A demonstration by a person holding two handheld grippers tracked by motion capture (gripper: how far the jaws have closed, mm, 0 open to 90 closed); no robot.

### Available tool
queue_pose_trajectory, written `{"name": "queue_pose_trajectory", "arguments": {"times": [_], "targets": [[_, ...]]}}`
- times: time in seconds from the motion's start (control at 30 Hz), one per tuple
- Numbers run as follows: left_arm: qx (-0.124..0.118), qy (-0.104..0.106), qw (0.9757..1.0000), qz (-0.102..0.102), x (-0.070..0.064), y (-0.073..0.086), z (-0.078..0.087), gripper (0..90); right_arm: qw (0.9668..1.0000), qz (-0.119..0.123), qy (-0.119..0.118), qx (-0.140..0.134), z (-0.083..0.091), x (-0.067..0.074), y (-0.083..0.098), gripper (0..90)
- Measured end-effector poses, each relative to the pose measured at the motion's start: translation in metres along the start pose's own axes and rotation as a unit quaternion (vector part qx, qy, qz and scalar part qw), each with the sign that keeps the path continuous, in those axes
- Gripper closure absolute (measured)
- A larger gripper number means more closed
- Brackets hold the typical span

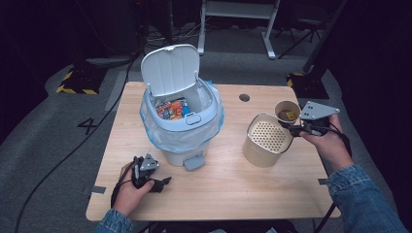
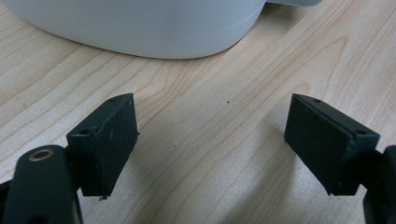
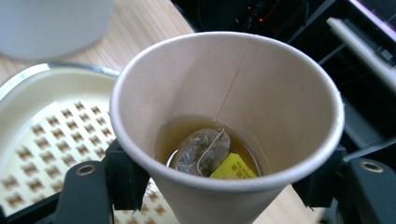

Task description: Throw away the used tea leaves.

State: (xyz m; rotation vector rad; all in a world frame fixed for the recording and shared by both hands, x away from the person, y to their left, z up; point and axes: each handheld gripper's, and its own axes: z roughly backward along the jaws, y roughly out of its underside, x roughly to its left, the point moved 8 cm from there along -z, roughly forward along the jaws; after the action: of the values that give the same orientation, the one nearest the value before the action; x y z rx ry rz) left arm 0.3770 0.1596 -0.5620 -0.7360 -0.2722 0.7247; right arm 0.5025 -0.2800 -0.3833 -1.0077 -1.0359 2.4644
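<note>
Right gripper point(image 1: 291, 127), right of frame centre in the high view: we've got its jaws clamped on the brown paper cup point(image 1: 287, 112), held above the table beside the rim of the cream perforated metal canister point(image 1: 266, 141). In the right gripper view we see a wet tea bag point(image 3: 201, 151) with a yellow tag point(image 3: 229, 167) in a little brown liquid at the cup bottom.

Left gripper point(image 1: 151, 180), lower left, rests on the light wood-grain tabletop point(image 1: 228, 189), jaws spread wide with nothing between them.

White pedal bin point(image 1: 182, 124) at upper centre of the table, lid up, pale blue liner, colourful wrappers point(image 1: 171, 109) inside.

Room is dark: grey carpet, a white "4" marked on the floor point(image 1: 87, 126) at left, yellow-black hazard tape point(image 1: 75, 88) upper left, white desk legs point(image 1: 268, 34) at top.
</note>
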Motion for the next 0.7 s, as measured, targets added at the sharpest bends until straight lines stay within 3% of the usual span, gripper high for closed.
{"name": "queue_pose_trajectory", "arguments": {"times": [0.1, 0.2, 0.3, 0.37, 0.47, 0.53, 0.57, 0.6, 0.63, 0.7], "targets": [[0.0, 0.0, 1.0, 0.0, 0.0, 0.0, 0.0, 17.6, 0.9989, 0.043, 0.018, 0.01, 0.0004, 0.0005, -0.0006, 33.3], [0.0, 0.0, 1.0, 0.0, 0.0, 0.0, 0.0, 17.6, 0.9946, 0.095, 0.032, 0.024, 0.0004, 0.0043, -0.0044, 33.9], [0.0, 0.0, 1.0, 0.0, 0.0, 0.0, 0.0, 17.6, 0.9876, 0.142, 0.049, 0.043, -0.0006, 0.0047, -0.0061, 34.4], [0.0, 0.0, 1.0, 0.0, 0.0, 0.0, 0.0, 17.6, 0.9813, 0.173, 0.063, 0.056, -0.0008, 0.0046, -0.0071, 34.7], [0.0, 0.0, 1.0, 0.0, 0.0, 0.0, 0.0, 17.6, 0.9689, 0.222, 0.078, 0.077, -0.0009, 0.0059, -0.008, 34.8], [0.0, 0.0, 1.0, 0.0, 0.0, 0.0, 0.0, 17.6, 0.958, 0.256, 0.091, 0.092, -0.0007, 0.0064, -0.008, 34.9], [0.0, 0.0, 1.0, 0.0, 0.0001, 0.0, 0.0, 17.6, 0.9499, 0.278, 0.1, 0.102, -0.0003, 0.0064, -0.0081, 35.0], [0.0, 0.0, 1.0, 0.0, 0.0001, 0.0, 0.0, 17.6, 0.9452, 0.29, 0.105, 0.107, -0.0001, 0.0068, -0.0082, 35.0], [0.0, 0.0, 1.0, 0.0, 0.0001, 0.0, 0.0, 17.6, 0.9361, 0.311, 0.116, 0.117, 0.0006, 0.007, -0.0084, 35.0], [0.0, 0.0, 1.0, 0.0, 0.0, 0.0, 0.0, 17.6, 0.9239, 0.338, 0.129, 0.125, 0.0014, 0.0083, -0.0089, 35.0]]}}
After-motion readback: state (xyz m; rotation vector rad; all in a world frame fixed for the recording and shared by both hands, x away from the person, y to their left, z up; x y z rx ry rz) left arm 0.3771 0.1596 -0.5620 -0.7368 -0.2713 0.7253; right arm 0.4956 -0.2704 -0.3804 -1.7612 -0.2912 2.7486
